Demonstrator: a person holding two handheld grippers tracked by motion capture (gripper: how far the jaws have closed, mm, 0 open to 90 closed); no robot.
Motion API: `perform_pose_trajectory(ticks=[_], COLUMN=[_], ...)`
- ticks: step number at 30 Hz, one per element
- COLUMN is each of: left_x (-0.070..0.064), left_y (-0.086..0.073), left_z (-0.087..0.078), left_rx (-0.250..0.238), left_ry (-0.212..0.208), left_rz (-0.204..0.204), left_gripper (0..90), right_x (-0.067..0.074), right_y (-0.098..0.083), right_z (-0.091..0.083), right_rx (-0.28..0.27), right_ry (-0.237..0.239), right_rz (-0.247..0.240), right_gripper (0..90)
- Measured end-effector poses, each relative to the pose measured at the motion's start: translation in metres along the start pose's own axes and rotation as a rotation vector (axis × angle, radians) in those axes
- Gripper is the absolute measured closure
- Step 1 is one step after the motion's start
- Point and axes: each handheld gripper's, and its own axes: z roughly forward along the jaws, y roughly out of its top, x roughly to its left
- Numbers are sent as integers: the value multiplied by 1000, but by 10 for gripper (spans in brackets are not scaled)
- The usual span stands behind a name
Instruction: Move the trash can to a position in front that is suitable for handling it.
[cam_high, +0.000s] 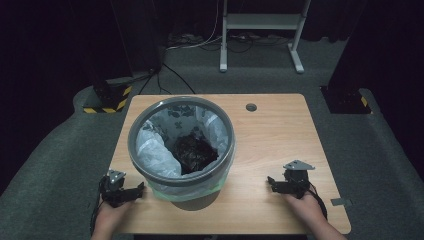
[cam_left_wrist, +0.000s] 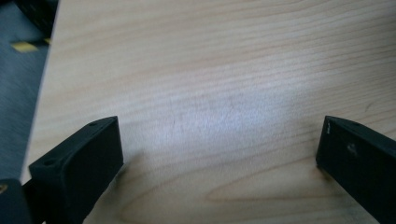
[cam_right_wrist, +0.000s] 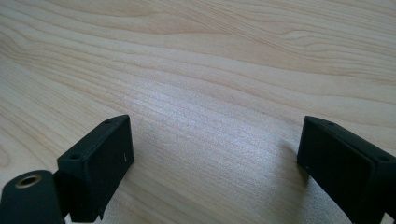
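Grey bin (cam_high: 181, 145) sits left of centre on the bench (cam_high: 280, 135), lined with a thin translucent bag (cam_high: 150, 150) folded over the rim, with a dark crumpled wad (cam_high: 195, 152) at the bottom. Left gripper (cam_high: 131, 192) rests on the bench just beside the bin's near-left side, fingers (cam_left_wrist: 79, 168) spread, nothing between them. Right gripper (cam_high: 277, 185) rests well apart to the right, fingers (cam_right_wrist: 98, 163) spread, empty too. Bag looks light, soft, slippery and easy to tear; likely best pinched at the folded overhang on opposite rim sides. Bin itself seems stiff and light, so it may tip or slide.
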Motion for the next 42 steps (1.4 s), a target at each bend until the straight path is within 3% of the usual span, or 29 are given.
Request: perform_pose_trajectory(ticks=[13,22,26,28,31,34,35,38,40,41,42], left_x=[0,0,2,4,3,2,0,-5,-9,-15,-19], left_y=[0,3,11,17,27,35,37,42,44,48,50], left_z=[0,-1,-10,-15,-21,-28,-29,-32,-34,-36,-36], left_rx=[6,25,-3,-14,-46,-75,-89,-83,-76,-77,-90], left_ry=[-7,-24,-19,-22,-32,-52,-56,-69,-79,-87,-98], left_rz=[1,41,15,6,-13,-17,-16,-3,2,15,0], left_gripper=[0,37,85,92,107,138,139,140,143,150,149], right_x=[-1,-2,0,1,8,16,20,33,36,45,49], right_y=[0,-1,0,3,10,20,26,42,46,60,65], right_z=[0,-1,-3,-6,-16,-24,-28,-37,-39,-41,-41], right_rx=[1,-1,-14,-25,-68,-88,-102,-129,-140,-172,-187], right_ry=[4,10,2,10,13,26,27,30,31,38,38], right_rz=[1,-7,-42,-33,-56,-40,-65,-92,-89,-69,-66], right_gripper=[98,110,121,120,117,108,108,109,109,109,110])
